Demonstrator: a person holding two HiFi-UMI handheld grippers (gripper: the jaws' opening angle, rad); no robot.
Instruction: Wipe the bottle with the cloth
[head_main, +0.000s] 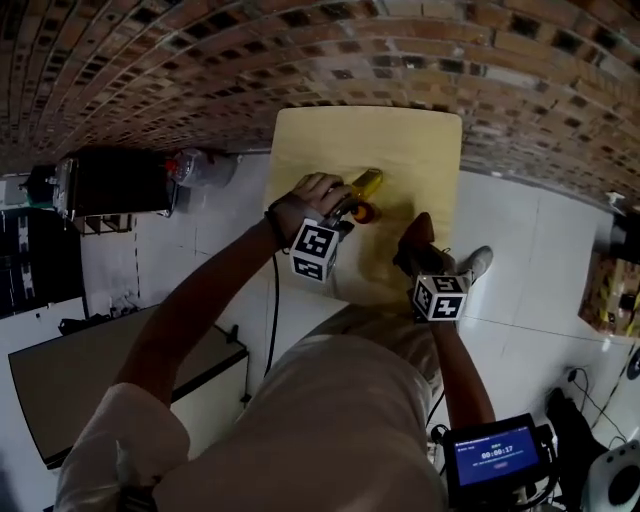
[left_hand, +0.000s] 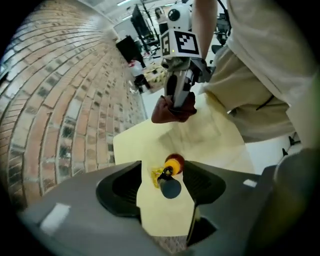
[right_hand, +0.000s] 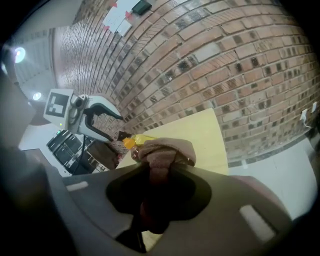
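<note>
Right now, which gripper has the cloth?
The right gripper, its jaws shut on the brown cloth. The left gripper is open, with only the yellow bottle seen between its jaws.

I'm working in a lab-like workroom: brick wall across the top, white tiled floor, black equipment at left, timer screen lower right.

The bottle is yellow with an orange collar and a dark cap. The cloth is dusty reddish-brown. The surface is pale yellow, the wall red-brown brick, and the floor white tile.
</note>
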